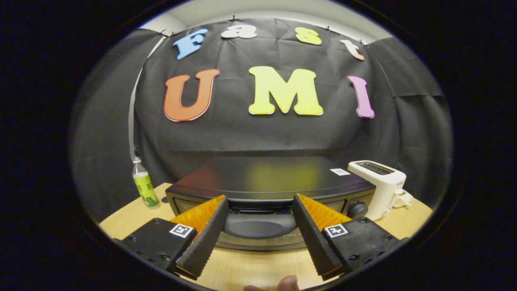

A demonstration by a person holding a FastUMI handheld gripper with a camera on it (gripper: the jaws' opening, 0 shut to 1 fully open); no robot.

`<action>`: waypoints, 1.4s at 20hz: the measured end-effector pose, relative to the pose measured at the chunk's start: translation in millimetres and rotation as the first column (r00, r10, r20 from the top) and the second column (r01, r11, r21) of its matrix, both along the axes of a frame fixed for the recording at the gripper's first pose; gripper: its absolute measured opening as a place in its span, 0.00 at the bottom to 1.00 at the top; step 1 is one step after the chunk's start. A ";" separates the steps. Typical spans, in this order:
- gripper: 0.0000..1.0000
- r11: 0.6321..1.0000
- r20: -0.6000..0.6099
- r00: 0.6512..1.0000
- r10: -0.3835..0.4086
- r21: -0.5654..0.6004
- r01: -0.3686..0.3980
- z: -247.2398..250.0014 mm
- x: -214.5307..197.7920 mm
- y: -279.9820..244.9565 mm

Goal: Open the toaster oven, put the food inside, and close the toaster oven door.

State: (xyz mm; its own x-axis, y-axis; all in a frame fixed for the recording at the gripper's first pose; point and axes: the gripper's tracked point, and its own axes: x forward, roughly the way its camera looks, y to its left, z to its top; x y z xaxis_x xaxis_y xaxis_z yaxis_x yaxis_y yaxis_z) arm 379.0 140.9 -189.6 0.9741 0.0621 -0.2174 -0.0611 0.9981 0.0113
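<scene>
A: Where's the toaster oven?

B: One black toaster oven, on the counter dead ahead of the tongs, at twelve o'clock. Its door is shut, and the one dark curved handle across the door's top sits in the gap between the two fingers.

A: And the tongs themselves?

B: Spread apart, clamped on nothing. Two fingers, each with a ridged dark pad and an orange side, tips just at the oven's front edge, either side of the handle. Whether the tips touch the oven, I cannot tell. Each black finger block carries one square marker, so two markers.

A: Controls on the oven?

B: One round knob showing, at about two o'clock from the handle. One white sticker on the oven's top, toward its right rear corner.

A: Anything else on the counter?

B: One white slot toaster at two o'clock, just beside the oven's right end. One green-labelled bottle with a white cap, upright at ten o'clock, near the oven's left end. A fingertip of a person shows at six o'clock, below the tongs
</scene>
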 end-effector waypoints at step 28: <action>1.00 0.989 -0.322 0.939 0.123 -0.044 -0.145 -69.1 -126.0 -5.4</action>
